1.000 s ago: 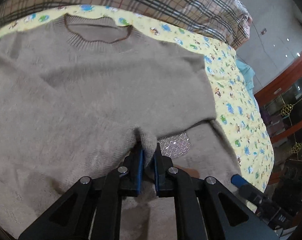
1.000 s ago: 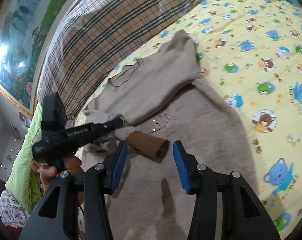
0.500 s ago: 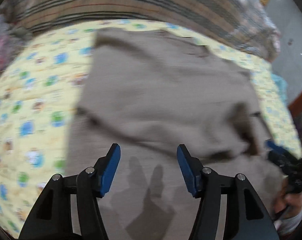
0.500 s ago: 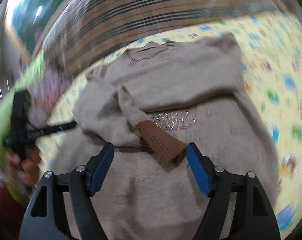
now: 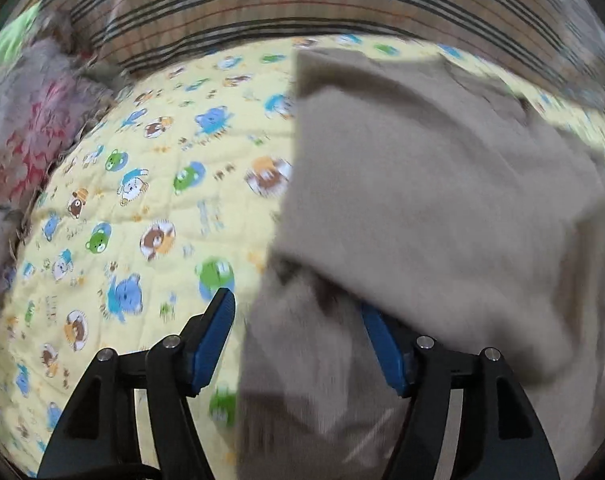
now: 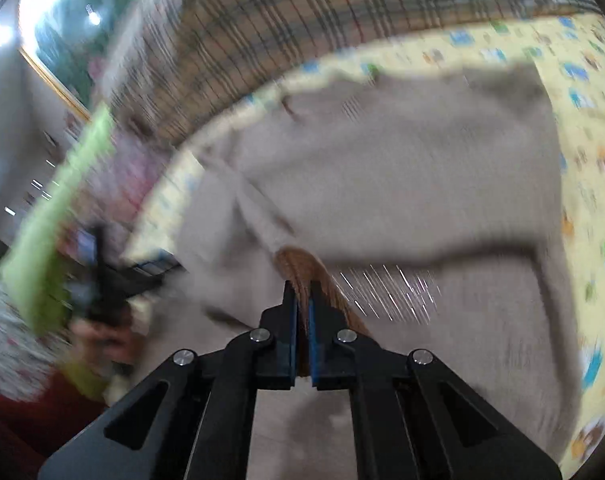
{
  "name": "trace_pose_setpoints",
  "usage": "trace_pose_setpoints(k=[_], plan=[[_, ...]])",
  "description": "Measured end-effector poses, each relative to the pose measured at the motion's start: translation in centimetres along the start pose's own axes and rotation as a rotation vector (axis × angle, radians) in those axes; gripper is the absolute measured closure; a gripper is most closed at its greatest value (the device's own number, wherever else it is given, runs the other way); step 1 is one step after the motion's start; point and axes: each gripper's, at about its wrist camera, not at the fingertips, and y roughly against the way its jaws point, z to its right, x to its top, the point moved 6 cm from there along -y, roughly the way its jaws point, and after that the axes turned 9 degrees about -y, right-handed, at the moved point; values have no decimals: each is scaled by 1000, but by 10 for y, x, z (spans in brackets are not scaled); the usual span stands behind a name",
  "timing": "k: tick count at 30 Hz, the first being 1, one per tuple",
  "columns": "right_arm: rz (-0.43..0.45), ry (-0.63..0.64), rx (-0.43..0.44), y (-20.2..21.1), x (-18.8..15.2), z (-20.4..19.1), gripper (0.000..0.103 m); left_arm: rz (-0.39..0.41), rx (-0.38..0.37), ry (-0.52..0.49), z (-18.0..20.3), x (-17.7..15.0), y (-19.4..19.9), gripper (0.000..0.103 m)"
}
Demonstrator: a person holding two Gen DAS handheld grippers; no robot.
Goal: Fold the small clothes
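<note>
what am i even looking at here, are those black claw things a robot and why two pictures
No robot: a person holds a hand-held two-finger gripper in each hand, each with a fisheye camera looking along its fingers. So one picture is the left gripper's view, the other the right's.

On the bed lies a yellow cartoon-print quilt with a small beige sweater spread on it, partly folded, and a plaid blanket behind.

The left gripper has its blue-padded jaws apart and opening at the sweater's edge, gripping nothing. The right gripper is shut on the sweater's brown ribbed cuff. Both pictures are motion-blurred.
</note>
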Motion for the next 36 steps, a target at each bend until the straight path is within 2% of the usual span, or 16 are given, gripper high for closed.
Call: trace_pose_setpoints(k=[3, 4, 6, 8, 11, 14, 18, 21, 23, 24, 25, 28, 31, 32, 34, 36], plan=[[87, 16, 124, 38, 45, -37, 98, 34, 72, 105, -18, 14, -9, 36], [138, 36, 157, 60, 64, -51, 98, 45, 67, 148, -23, 16, -12, 35], [187, 62, 146, 82, 86, -59, 98, 56, 47, 217, -33, 13, -15, 27], [193, 34, 91, 85, 97, -43, 98, 79, 51, 240, -37, 8, -15, 23], [123, -89, -27, 67, 94, 13, 98, 87, 40, 249, -40, 8, -14, 19], [24, -208, -87, 42, 76, 60, 98, 80, 28, 276, -40, 4, -15, 17], [-40, -254, -141, 27, 71, 82, 98, 97, 18, 287, -42, 8, -20, 15], [-36, -301, -53, 36, 80, 73, 98, 102, 14, 296, -39, 1, -17, 14], [-50, -342, 57, 44, 83, 63, 98, 99, 14, 297, -38, 0, -17, 13], [-59, -333, 59, 45, 83, 62, 98, 100, 14, 295, -37, -1, -17, 11], [-66, -329, 24, 42, 85, 64, 98, 101, 12, 291, -36, -1, -17, 10], [-72, -317, -232, 19, 81, 101, 94, 101, 33, 278, -34, 0, -16, 9], [-16, -275, -423, 17, 77, 120, 93, 107, 23, 291, -35, -1, -15, 8], [39, -257, -442, 23, 76, 117, 93, 109, 22, 295, -36, -1, -14, 8], [93, -235, -448, 31, 71, 106, 93, 110, 23, 297, -36, -2, -14, 8], [145, -144, -404, 37, 64, 75, 92, 112, 29, 298, -35, -1, -13, 8]])
